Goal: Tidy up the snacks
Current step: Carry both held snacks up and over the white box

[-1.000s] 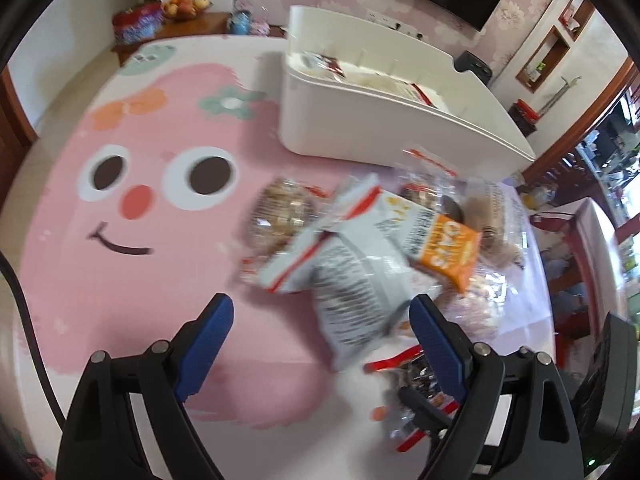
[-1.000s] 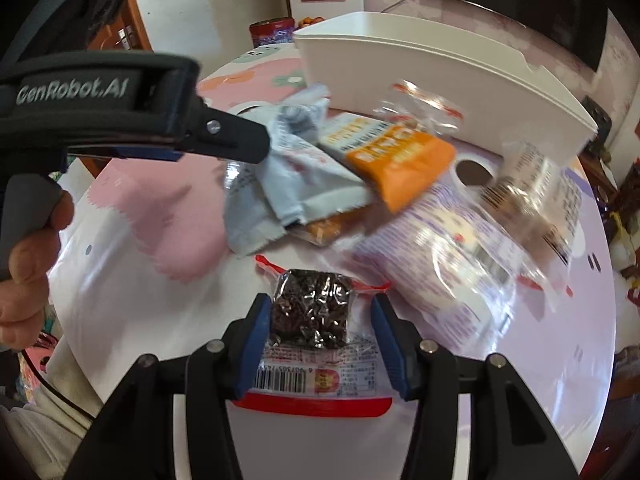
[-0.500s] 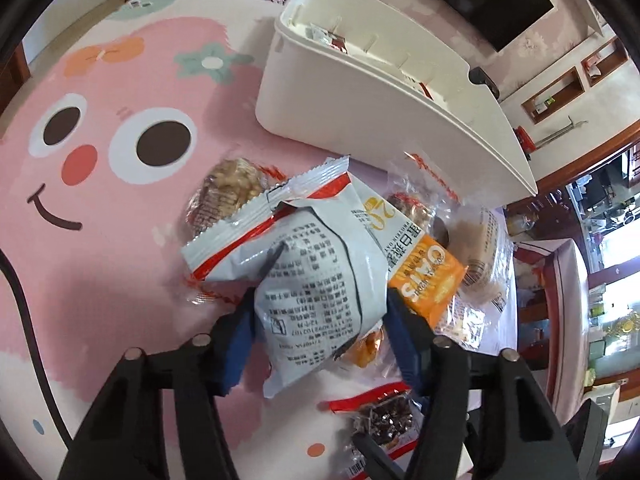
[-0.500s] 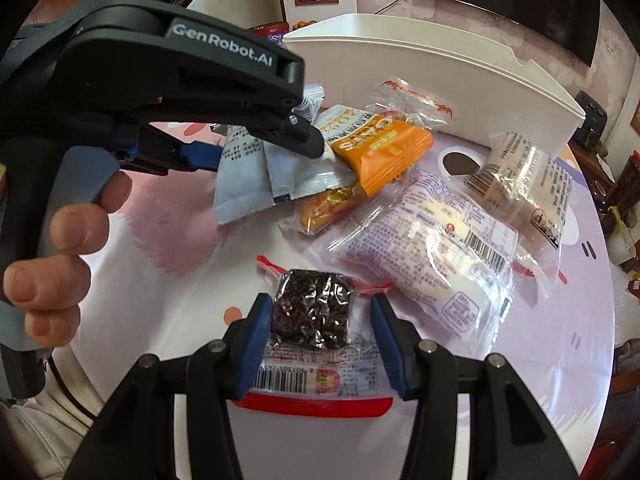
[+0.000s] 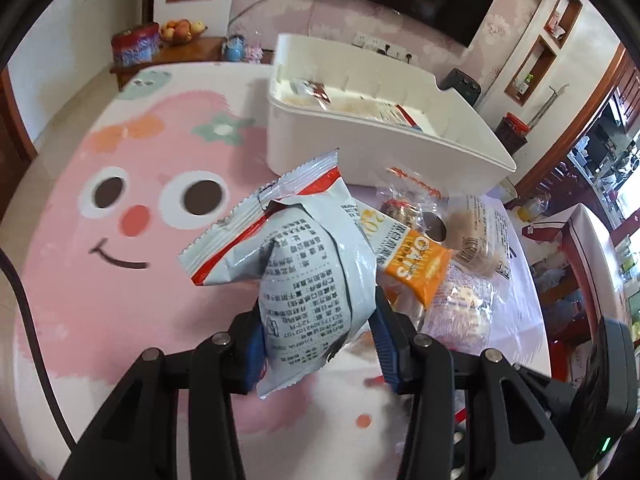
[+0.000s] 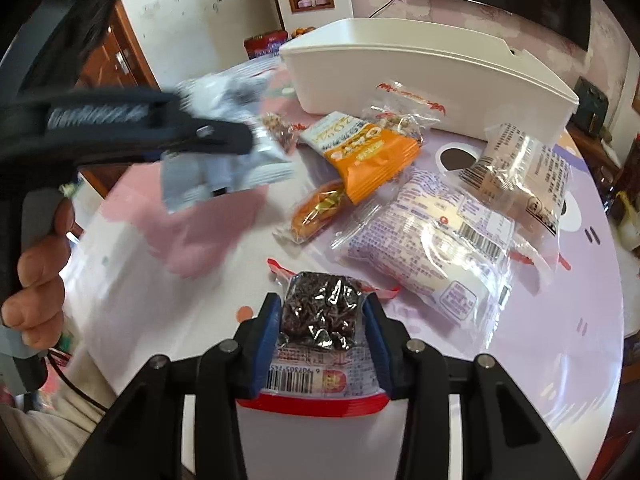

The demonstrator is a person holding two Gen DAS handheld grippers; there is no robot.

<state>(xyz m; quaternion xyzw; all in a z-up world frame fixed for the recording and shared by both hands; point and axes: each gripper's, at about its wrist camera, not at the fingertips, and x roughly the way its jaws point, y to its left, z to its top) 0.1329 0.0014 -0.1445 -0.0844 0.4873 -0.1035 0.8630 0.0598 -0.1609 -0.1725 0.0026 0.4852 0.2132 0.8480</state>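
- Round table (image 5: 80, 300) with a pink cartoon-face cover, bearing everything below.
- Long white box (image 5: 360, 148) at the far side of the table, a few packets already lying inside.
- Loose pile of snacks just in front of the box: large clear bread packet (image 6: 432, 248), orange oat packet (image 6: 368, 156), small golden pastry (image 6: 316, 212) touching the orange one.
- Left gripper (image 5: 320, 332), jaws just closing, clamped on a grey-white packet (image 5: 308, 264) lifted clear of the table.
- Right gripper (image 6: 322, 320), jaws just narrowing, pressed against both sides of a dark chocolate snack (image 6: 320, 316) resting on the table, near edge.
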